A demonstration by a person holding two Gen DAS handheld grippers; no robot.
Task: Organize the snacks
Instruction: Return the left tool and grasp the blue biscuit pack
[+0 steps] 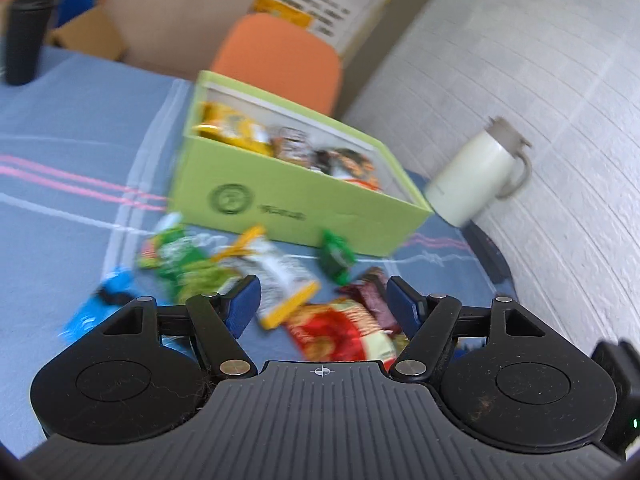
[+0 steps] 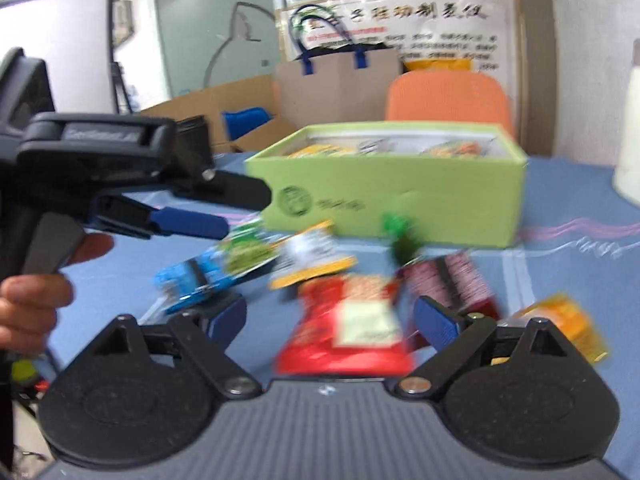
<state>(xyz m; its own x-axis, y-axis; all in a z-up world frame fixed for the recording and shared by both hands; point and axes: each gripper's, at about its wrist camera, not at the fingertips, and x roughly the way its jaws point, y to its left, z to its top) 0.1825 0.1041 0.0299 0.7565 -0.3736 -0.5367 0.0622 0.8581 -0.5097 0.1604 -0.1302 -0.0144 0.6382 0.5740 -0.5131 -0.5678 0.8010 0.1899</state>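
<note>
Time to pick up one more snack and drop it in the green box (image 1: pixel 288 200). Some packets in the box (image 2: pixel 384 184) already; many more loose on the blue tablecloth (image 1: pixel 72 128), just in front of the box. Best to go slow, pick just one packet, and pinch it across the flat middle, not by a corner. Red packet (image 2: pixel 344 340) looks like the easy one: in front of the box, right under the right gripper (image 2: pixel 332 316). Fingers (image 2: pixel 434 322) wide apart, nothing pinched, red packet in the gap but not squeezed. Left gripper (image 1: pixel 322 300) also in front of the box, over the red packet (image 1: pixel 332 332) and a white and yellow packet (image 1: pixel 280 276). Fingers (image 1: pixel 244 300) apart too, holding nothing. Small green snack (image 1: pixel 336 256) right by the box wall. White mug (image 1: pixel 476 172) beside the box, out of the way.
</note>
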